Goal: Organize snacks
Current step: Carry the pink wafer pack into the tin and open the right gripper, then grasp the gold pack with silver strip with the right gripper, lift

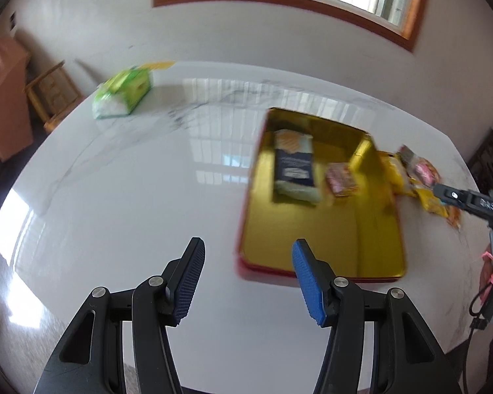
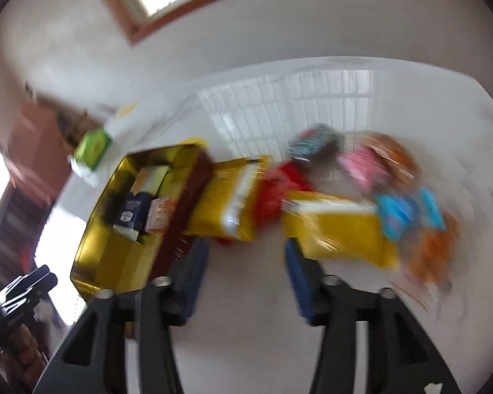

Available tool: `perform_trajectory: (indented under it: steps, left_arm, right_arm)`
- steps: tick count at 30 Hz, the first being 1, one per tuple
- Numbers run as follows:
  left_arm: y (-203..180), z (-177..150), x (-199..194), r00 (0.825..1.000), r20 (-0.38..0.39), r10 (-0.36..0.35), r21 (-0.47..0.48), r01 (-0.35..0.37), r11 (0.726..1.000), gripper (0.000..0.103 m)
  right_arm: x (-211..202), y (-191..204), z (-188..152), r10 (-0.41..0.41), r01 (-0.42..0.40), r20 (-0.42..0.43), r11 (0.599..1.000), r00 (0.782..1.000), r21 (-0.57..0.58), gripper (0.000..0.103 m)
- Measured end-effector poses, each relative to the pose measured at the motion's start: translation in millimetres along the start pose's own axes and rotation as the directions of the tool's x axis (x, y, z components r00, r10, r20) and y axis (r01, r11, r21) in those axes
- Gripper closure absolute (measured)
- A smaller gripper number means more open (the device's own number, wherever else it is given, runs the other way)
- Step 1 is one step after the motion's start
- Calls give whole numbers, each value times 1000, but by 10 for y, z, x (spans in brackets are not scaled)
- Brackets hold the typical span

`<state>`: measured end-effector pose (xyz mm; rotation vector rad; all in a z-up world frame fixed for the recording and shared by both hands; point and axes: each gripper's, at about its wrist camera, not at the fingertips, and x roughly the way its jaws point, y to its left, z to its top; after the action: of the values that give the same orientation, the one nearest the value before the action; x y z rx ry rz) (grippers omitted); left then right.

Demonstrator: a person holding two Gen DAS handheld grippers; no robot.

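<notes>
Centrally on the white marble table (image 1: 131, 197) lies an open tin (image 1: 322, 256), gold inside and red outside, its long axis running from the near edge toward the far edge. Inside, at the far end, a dark-blue-and-cream snack packet (image 1: 294, 167) lies flat, lengthwise along the tin; just beside it on the right sits a small pink-and-orange packet (image 1: 341, 179). Outside the tin, toward the table's right edge, a heap of loose snacks: two yellow packets (image 2: 226, 207) (image 2: 341, 229), the first touching the tin's red wall, then a red packet (image 2: 279, 190), a pink packet (image 2: 361, 167), a light-blue packet (image 2: 397, 213) and an orange packet (image 2: 434, 252), all blurred by motion. Near the far left corner, well apart from the tin, rests a green tissue pack (image 1: 123, 97). Left gripper (image 1: 246, 282): jaws spread wide, nothing between them, above the table's near edge. Right gripper (image 2: 246, 282): jaws likewise wide apart and holding nothing, beside the snack heap.
</notes>
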<state>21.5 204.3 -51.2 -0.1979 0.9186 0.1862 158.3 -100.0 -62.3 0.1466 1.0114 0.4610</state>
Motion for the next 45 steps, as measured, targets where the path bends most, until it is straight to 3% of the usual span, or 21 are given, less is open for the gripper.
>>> perform_trajectory:
  steps: [4,6,8,11,13,16,17,20,23,24,27,29,31,34,39,45]
  left_arm:
    - [-351,85,-77,999,12,-38,86,36,996,47]
    - [-585,132,-129,997,15,-70,140,67,988,46]
    - [-788,193,-151,994,1,-111,171,109,979,46]
    - [-1006,239,-166,991,-10,-136,180,136,974,46]
    - [-1088,241,-174,990,-1,-144,174,142,974,46]
    - [-1195,208,-169,990,0,-142,158,140,977,46]
    - [-1220,183,-168,990,-10,-144,154,144,978,46]
    - [-1216,136,-169,991,-29,-133,158,136,978,46]
    - [-1143,93,-195,993,-23,-118,162,121,979,46]
    - [-1099,84,-199,994,-24,-109,166,111,980,46]
    - [-1009,71,-178,995,-32,-94,172,98,980,46]
    - [-953,64,-141,995,-36,-93,166,98,981,46]
    - [-918,62,-93,994,-48,-94,160,101,982,45]
    - [-831,47,2,992,-67,-105,131,114,985,45]
    - [-697,2,137,986,-113,-123,74,131,989,45]
    - [-691,-8,129,986,-122,-116,50,123,991,45]
  right_arm:
    - [-391,-571,-346,-125,122,79,991,989,48,36]
    - [-512,-840,-500,-243,240,92,970,966,40,36]
    - [-589,-1077,-615,-285,282,80,958,955,49,36]
    - [-692,-1286,-720,-204,194,94,975,974,109,36]
    - [-715,-1194,-673,-64,52,131,994,989,97,36]
    - [-586,-810,-408,155,-157,137,988,978,1,36]
    - [-492,-666,-309,192,-189,124,981,974,-34,38]
    - [-76,-249,-3,153,-143,62,979,986,-145,44]
    - [318,25,206,145,-140,16,974,989,-177,44]
    - [455,93,273,105,-102,6,976,994,-192,44]
    - [663,178,356,96,-97,-12,977,995,-190,45]
    - [787,247,372,30,-35,-23,974,999,-222,45]
    - [921,270,395,11,-23,-54,974,998,-225,45]
    - [959,277,394,27,-42,-66,972,997,-231,51]
    - [940,348,439,-2,-9,-39,966,999,-260,80]
    - [742,275,366,38,-40,-15,971,999,-235,86]
